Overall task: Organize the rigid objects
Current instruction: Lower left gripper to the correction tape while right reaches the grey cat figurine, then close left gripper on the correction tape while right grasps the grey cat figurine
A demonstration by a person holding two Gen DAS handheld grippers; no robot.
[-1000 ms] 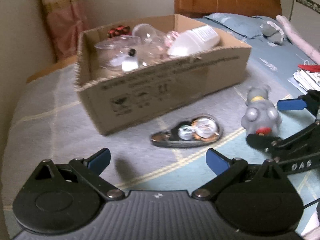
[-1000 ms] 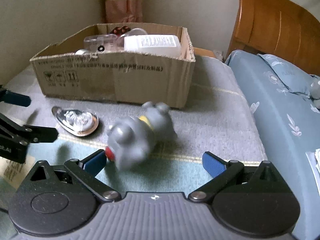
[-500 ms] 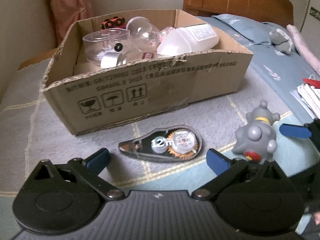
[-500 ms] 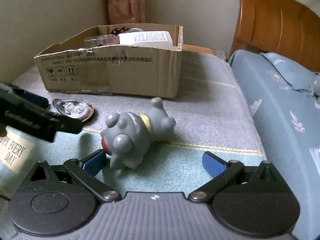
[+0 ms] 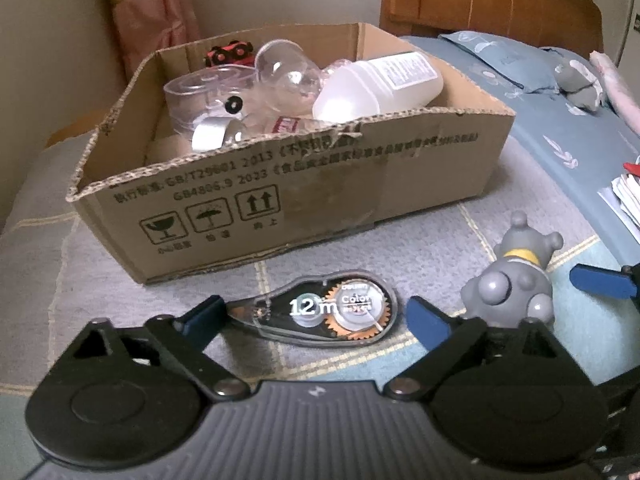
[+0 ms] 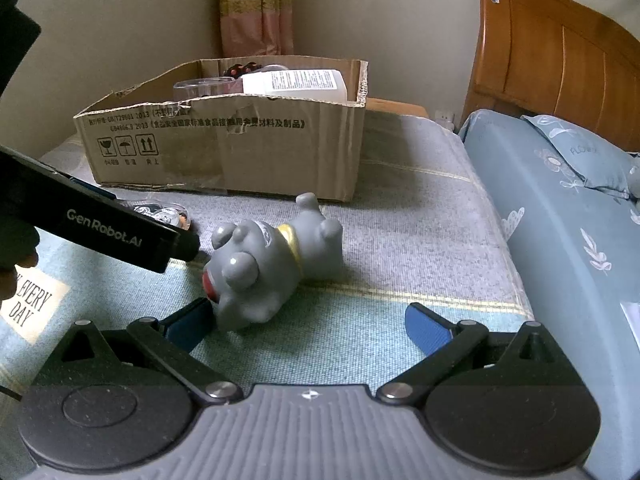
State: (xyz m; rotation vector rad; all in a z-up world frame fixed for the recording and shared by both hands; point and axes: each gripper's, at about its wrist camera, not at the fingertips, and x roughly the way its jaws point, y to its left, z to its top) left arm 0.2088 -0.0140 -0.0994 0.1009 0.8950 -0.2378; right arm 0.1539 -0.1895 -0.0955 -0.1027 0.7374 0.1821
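Observation:
A clear correction tape dispenser [image 5: 324,307] marked "12m" lies on the grey blanket. My left gripper [image 5: 316,316] is open with its fingers on either side of the dispenser, not closed on it. A grey toy dog [image 6: 272,266] with a yellow collar lies on its side; it also shows in the left wrist view [image 5: 514,280]. My right gripper [image 6: 308,322] is open, just in front of the dog, its left fingertip near the dog's head. An open cardboard box [image 5: 328,184] behind holds a white bottle [image 5: 380,84], clear plastic containers [image 5: 208,96] and a red toy [image 5: 230,51].
The left gripper body [image 6: 100,224] crosses the left of the right wrist view, hiding most of the dispenser. A blue bedspread [image 6: 560,220] with a pillow and a wooden headboard [image 6: 560,60] lie to the right. Papers [image 5: 626,196] lie on the bed. A curtain [image 6: 256,8] hangs behind the box.
My left gripper has moved forward, so the dispenser now sits between its fingers. My right gripper has closed in on the toy dog, which has stopped rolling and lies still.

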